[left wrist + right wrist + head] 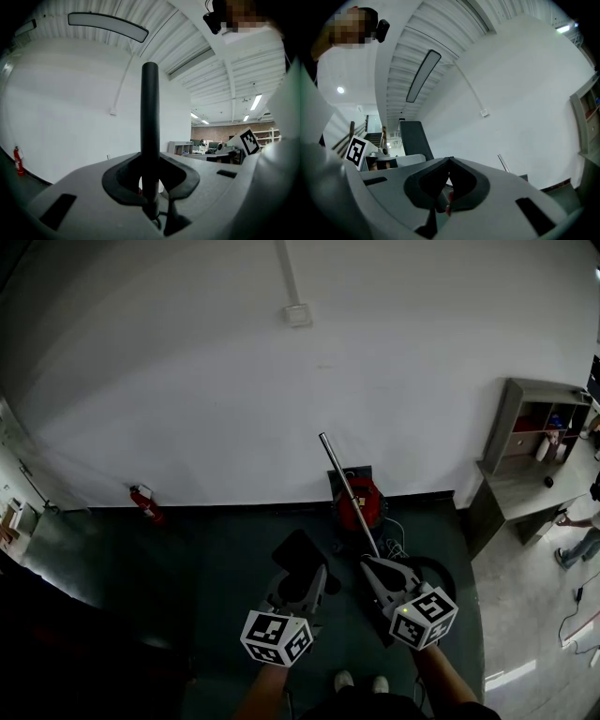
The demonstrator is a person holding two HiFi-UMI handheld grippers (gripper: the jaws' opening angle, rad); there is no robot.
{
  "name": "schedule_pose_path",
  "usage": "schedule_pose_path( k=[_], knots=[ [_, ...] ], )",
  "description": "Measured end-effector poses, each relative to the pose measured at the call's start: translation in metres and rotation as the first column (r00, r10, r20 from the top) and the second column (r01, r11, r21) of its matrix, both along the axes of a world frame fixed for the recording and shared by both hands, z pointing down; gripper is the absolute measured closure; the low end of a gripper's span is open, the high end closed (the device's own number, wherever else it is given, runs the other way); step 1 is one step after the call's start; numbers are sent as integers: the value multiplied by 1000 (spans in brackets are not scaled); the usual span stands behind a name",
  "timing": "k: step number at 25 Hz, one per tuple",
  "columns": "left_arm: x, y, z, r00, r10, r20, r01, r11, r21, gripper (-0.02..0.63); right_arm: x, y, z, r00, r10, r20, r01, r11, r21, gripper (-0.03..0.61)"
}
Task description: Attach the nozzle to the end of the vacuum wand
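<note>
Nozzle (300, 552), flat and black, is held up on the near side of the red vacuum cleaner (361, 505), clamped in the part-open left gripper (150, 180). Right gripper (449, 164) is fully closed, gripping nothing I can see, beside the wand (349, 491).

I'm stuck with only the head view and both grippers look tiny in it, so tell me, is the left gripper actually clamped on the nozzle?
Observer: Yes. The left gripper view shows the left gripper with its jaws closed on the black nozzle, whose narrow part passes straight up between them.
Operator: And the right one, has it got the wand?
Observer: No. In the right gripper view the right gripper has its jaws shut together with nothing between them. The wand stands apart beyond it, off to the right.
</note>
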State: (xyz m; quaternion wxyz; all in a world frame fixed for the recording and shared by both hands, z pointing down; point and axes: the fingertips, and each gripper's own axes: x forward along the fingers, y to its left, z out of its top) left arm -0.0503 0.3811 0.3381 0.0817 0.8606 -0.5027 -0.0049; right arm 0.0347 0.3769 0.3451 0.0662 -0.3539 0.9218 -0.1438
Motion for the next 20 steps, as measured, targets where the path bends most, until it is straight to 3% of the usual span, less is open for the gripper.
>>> schedule_pose_path(
  k=[7, 20],
  knots=[
    [-21, -18, 6, 1000, 16, -1, -16, 1000, -12, 529, -12, -9, 5, 999, 31, 24, -31, 999, -11, 561],
    [-22, -68, 36, 999, 38, -18, -39, 998, -56, 529, -5, -66, 31, 998, 64, 11, -63, 997, -54, 561]
  ],
)
